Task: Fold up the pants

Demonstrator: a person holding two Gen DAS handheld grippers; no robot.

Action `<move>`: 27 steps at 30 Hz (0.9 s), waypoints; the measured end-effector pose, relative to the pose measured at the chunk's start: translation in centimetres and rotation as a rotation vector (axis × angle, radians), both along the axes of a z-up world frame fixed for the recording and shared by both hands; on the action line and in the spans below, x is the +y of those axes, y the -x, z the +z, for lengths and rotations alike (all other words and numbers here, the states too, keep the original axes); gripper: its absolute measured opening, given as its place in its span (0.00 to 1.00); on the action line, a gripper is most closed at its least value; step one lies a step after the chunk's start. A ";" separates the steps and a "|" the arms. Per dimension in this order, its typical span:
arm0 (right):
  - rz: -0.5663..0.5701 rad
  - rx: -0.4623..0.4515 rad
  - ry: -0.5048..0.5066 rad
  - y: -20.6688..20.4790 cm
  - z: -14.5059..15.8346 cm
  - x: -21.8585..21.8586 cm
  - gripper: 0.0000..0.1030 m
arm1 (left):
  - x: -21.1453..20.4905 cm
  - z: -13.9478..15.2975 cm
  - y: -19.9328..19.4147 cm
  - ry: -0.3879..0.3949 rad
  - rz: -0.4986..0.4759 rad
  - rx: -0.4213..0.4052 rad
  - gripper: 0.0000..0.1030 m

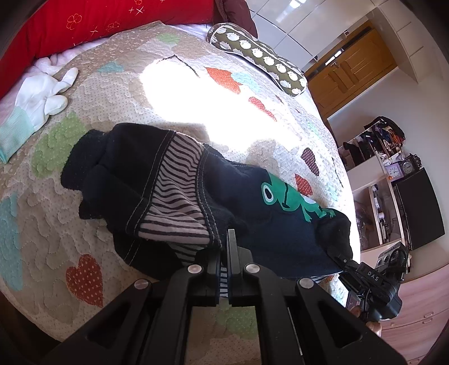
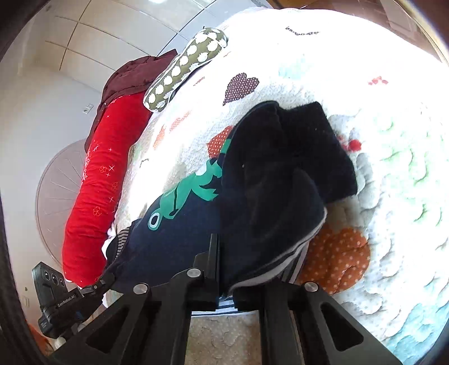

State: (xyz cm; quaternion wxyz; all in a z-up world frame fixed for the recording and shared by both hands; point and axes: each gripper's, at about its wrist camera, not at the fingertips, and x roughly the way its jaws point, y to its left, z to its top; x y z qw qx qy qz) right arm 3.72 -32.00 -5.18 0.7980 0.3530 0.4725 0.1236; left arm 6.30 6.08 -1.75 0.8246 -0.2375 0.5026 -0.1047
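Note:
Dark navy pants [image 1: 252, 224] with a striped lining and a green frog print [image 1: 291, 199] lie crumpled on the quilted bedspread [image 1: 84, 224]. My left gripper [image 1: 224, 252] is shut on the striped waist edge, and striped cloth shows between its pads. In the right wrist view the same pants [image 2: 266, 182] are bunched in front of my right gripper [image 2: 224, 280], which is shut on a striped-lined edge; cloth drapes over its right finger. Each gripper also shows in the other's view: the right one [image 1: 343, 262] at the pants' far corner, the left one [image 2: 103, 280] at their left end.
A red bolster [image 1: 98, 25] and an olive spotted cushion [image 1: 261, 59] lie along the far side of the bed. A white glove-like cloth [image 1: 42, 95] rests at the left. Beyond the bed's right edge stand shelves with clutter [image 1: 378, 146], a dark screen [image 1: 421, 207] and wooden cabinets [image 1: 350, 70].

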 end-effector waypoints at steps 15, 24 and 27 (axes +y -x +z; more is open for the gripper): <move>0.100 -0.060 0.217 -14.2 4.0 4.6 0.06 | 0.6 0.3 -14.8 -0.127 0.030 -0.003 0.03; -0.001 0.021 0.231 -19.8 0.7 3.4 0.51 | 2.5 -1.4 -18.3 -0.031 0.024 0.023 0.32; -0.015 -0.002 0.217 -18.9 1.4 2.7 0.51 | 2.8 -0.2 -17.4 -0.034 0.031 -0.013 0.45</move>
